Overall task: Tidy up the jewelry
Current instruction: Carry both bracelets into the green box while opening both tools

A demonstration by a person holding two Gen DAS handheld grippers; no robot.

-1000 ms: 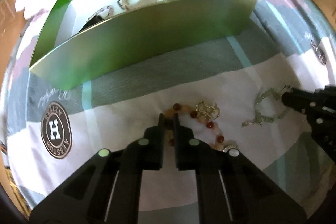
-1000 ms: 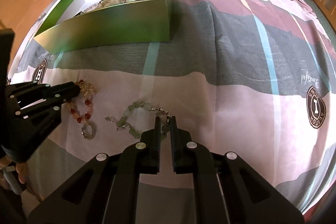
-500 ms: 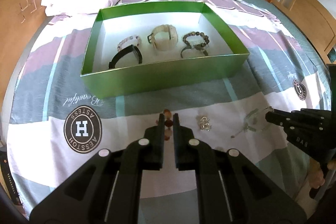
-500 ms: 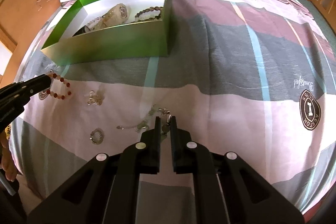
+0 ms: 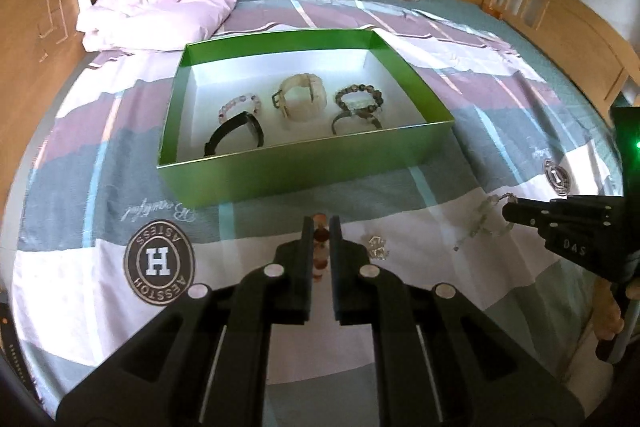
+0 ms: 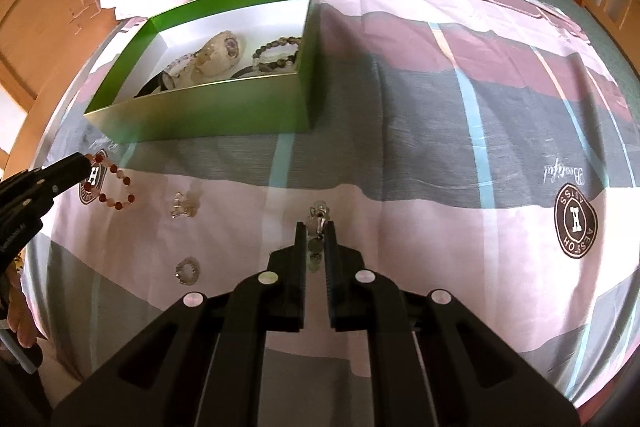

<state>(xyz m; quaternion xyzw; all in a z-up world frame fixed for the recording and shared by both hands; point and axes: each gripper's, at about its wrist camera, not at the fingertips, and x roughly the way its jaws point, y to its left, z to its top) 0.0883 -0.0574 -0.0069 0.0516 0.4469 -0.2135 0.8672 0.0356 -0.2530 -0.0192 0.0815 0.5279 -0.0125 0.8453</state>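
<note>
In the left wrist view the left gripper (image 5: pixel 321 223) sits at lower centre, its two fingers clenched on a red bead bracelet (image 5: pixel 321 235) of which only a short run of beads shows between them. The right wrist view gives what that view hides: at its left edge the same bracelet (image 6: pixel 115 187) hangs as a full loop from the fingertips, clear above the bedspread (image 6: pixel 440 131). The right gripper (image 6: pixel 316 227) at lower centre of its own view is clamped on a pale green bracelet (image 6: pixel 317 225) (only the clasp end and a few beads are visible there), while the left wrist view, at its right edge, shows the rest of that strand (image 5: pixel 482 223) trailing down-left from the tips. The green box (image 5: pixel 304 171) lies in the upper middle of the left view, and there its white floor shows five bracelets in full; from the right wrist, where it sits upper left, its near wall hides part of them. A small silver piece (image 6: pixel 180 205) lies on the spread between the grippers in both views, and a little beaded ring (image 6: pixel 188 270) shows only in the right wrist view, lower left.
</note>
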